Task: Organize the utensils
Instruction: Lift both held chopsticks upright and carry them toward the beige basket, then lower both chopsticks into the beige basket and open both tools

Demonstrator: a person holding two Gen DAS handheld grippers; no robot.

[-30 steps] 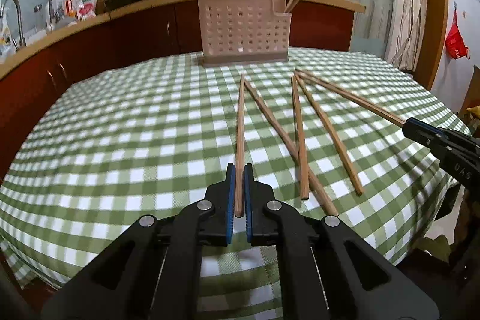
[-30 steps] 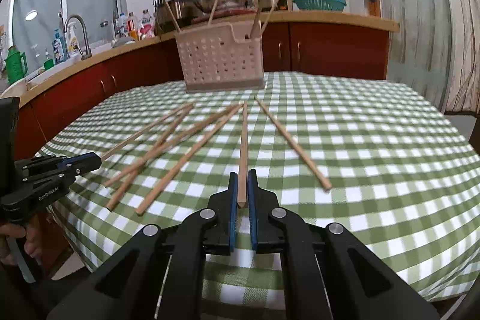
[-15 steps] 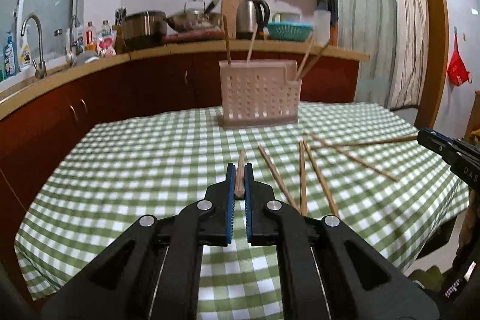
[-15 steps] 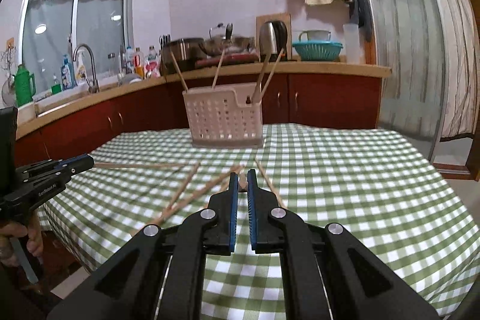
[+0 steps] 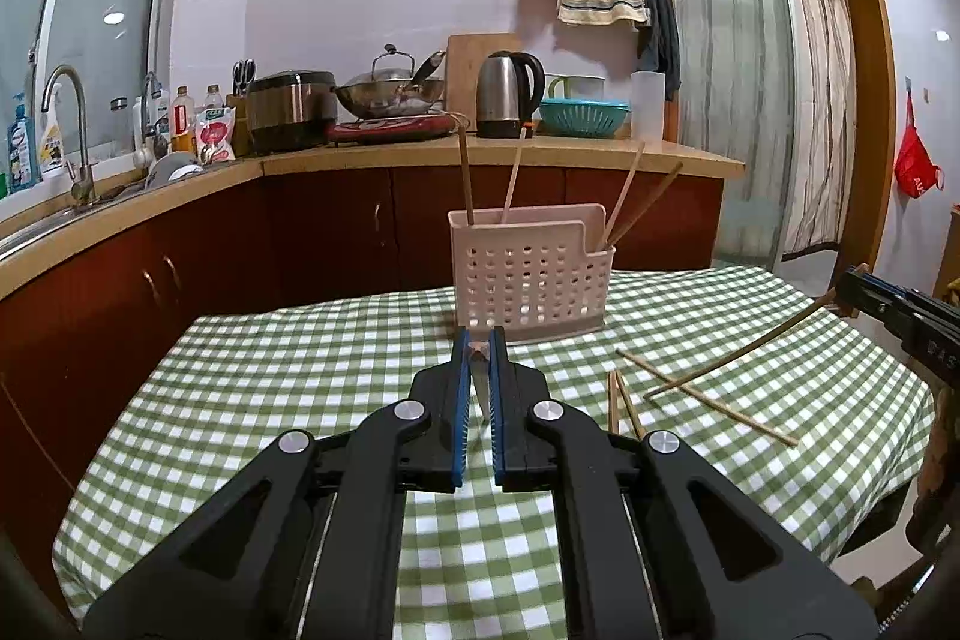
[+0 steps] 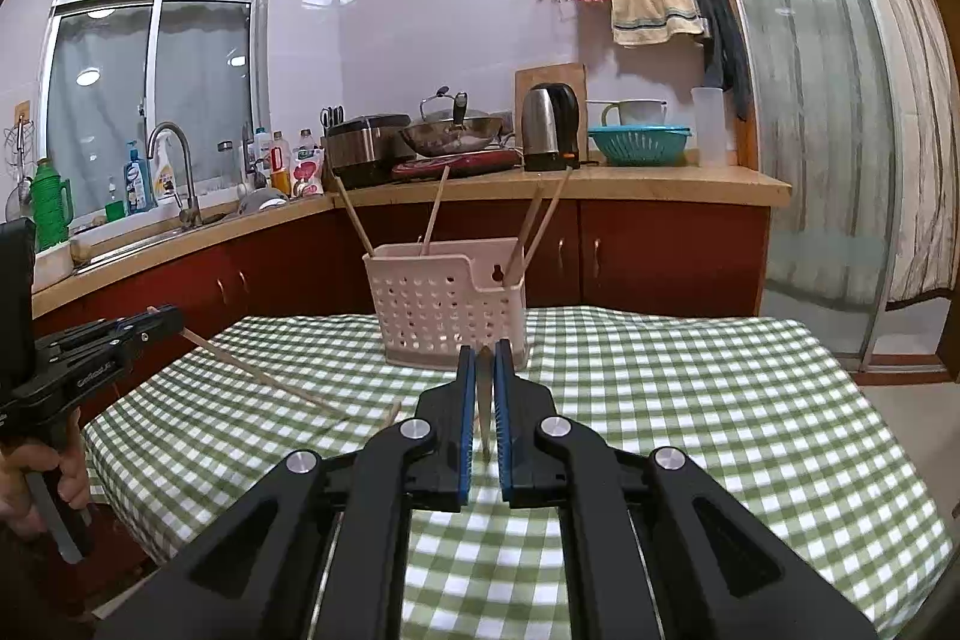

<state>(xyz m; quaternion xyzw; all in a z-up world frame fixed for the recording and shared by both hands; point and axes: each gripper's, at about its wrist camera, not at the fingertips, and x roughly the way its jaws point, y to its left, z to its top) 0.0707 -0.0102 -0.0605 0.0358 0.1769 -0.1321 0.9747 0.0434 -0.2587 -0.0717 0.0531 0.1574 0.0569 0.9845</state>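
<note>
A white perforated utensil holder (image 5: 528, 274) stands at the far side of the checked table (image 5: 270, 400), with several wooden chopsticks upright in it; it also shows in the right wrist view (image 6: 447, 307). My left gripper (image 5: 478, 349) is shut on a chopstick (image 5: 478, 370), lifted off the table; from the right wrist view that chopstick (image 6: 258, 376) slants down from the left gripper (image 6: 150, 322). My right gripper (image 6: 483, 364) is shut on another chopstick (image 6: 483, 400), which the left wrist view shows slanting down (image 5: 750, 346). Loose chopsticks (image 5: 708, 397) lie on the cloth.
A kitchen counter (image 5: 420, 154) with kettle, wok, rice cooker and a teal colander runs behind the table. A sink with tap (image 6: 174, 172) is at the left. A glass door (image 6: 798, 130) is at the right. The table edge drops off near me.
Both grippers have lifted their chopsticks off the table and tilted up, so the views now look level at the holder. The held chopsticks hang with their far ends low.
</note>
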